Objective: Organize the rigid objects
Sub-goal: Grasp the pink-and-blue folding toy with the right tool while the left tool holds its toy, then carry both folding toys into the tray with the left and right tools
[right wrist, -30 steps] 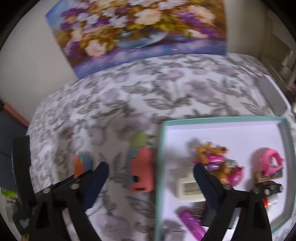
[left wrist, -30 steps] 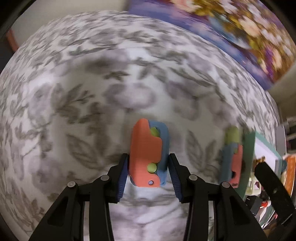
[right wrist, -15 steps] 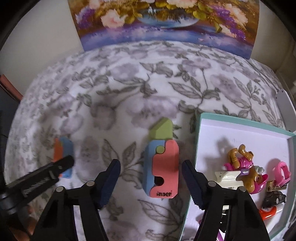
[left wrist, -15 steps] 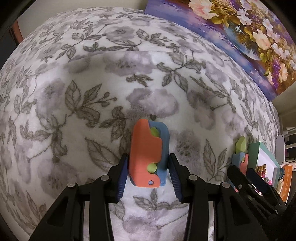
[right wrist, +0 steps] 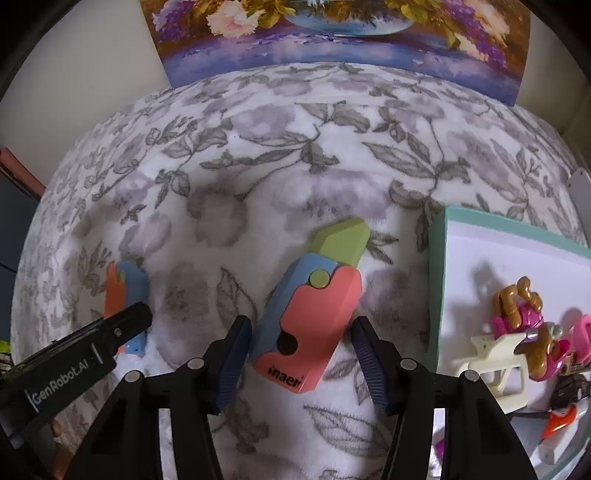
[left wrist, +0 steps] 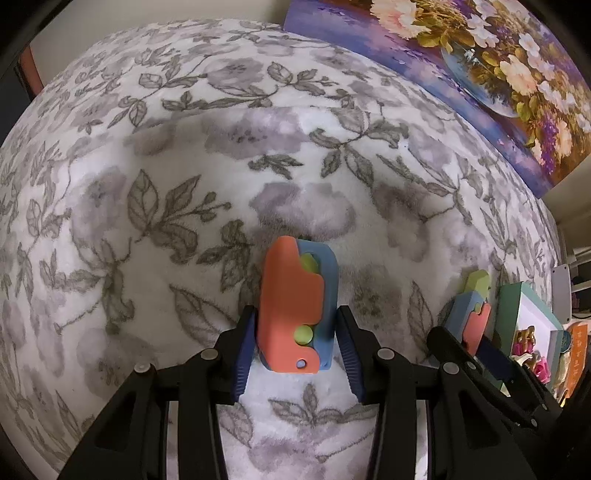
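Two orange-and-blue toy knives lie on the floral blanket. My left gripper (left wrist: 297, 345) is shut on the folded one (left wrist: 297, 306), standing on edge; it also shows in the right wrist view (right wrist: 125, 295). My right gripper (right wrist: 301, 354) is open, its jaws on either side of the second knife (right wrist: 308, 325), which lies flat with its green blade (right wrist: 341, 240) out. That knife also shows in the left wrist view (left wrist: 474, 317).
A teal-rimmed white tray (right wrist: 437, 280) sits right of the second knife and holds several small toys, among them a pink-and-brown figure (right wrist: 524, 314) and a cream clip (right wrist: 495, 354). A flower painting (right wrist: 332, 33) leans against the wall behind the blanket.
My right gripper has moved left from over the tray and come down around the second knife. My left gripper has kept its hold on the folded knife.
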A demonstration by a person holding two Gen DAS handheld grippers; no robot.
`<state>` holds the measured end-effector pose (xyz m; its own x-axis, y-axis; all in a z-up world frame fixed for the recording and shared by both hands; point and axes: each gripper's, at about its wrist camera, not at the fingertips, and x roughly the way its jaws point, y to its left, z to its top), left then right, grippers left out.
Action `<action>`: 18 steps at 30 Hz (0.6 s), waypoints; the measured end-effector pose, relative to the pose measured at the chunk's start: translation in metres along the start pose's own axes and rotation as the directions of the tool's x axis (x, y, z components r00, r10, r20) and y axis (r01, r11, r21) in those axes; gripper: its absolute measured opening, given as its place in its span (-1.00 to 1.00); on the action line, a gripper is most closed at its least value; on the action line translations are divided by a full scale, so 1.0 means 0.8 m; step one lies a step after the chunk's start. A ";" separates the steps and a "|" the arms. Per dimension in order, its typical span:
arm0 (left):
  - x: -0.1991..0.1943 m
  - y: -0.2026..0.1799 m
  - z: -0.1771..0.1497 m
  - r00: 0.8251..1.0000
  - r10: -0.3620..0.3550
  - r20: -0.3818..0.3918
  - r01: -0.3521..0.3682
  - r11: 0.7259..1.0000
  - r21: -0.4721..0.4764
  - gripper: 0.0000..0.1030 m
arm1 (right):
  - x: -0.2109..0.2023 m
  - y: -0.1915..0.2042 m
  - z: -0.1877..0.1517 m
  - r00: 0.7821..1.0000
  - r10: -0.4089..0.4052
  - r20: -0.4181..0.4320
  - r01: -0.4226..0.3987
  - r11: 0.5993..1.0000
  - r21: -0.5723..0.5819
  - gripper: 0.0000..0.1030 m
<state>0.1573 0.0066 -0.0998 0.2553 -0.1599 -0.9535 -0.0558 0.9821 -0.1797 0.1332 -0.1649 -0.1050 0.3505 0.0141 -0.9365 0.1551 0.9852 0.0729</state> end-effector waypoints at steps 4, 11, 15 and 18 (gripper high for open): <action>0.000 -0.007 -0.001 1.000 0.018 0.012 -0.019 1.000 0.024 -0.13 | 0.003 0.003 0.002 0.999 -0.032 0.023 0.033 0.999 -0.013 0.17; -0.010 -0.002 -0.010 1.000 0.002 0.011 -0.002 1.000 0.010 -0.14 | 0.001 0.005 -0.001 0.997 -0.058 0.055 0.059 0.998 -0.022 -0.06; -0.031 -0.001 -0.022 0.999 -0.021 0.035 0.021 1.000 -0.001 -0.15 | -0.017 -0.008 -0.019 0.998 0.035 0.051 -0.035 0.999 0.010 -0.09; -0.060 -0.013 -0.035 0.996 -0.060 0.068 0.059 0.998 0.015 -0.15 | -0.046 -0.023 -0.029 0.993 0.091 0.069 -0.095 0.994 0.056 -0.12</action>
<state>0.1185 0.0011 -0.0593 0.3230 -0.2115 -0.9224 -0.0262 0.9723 -0.2321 0.0958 -0.1797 -0.0803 0.4261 0.0916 -0.9000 0.1727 0.9683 0.1803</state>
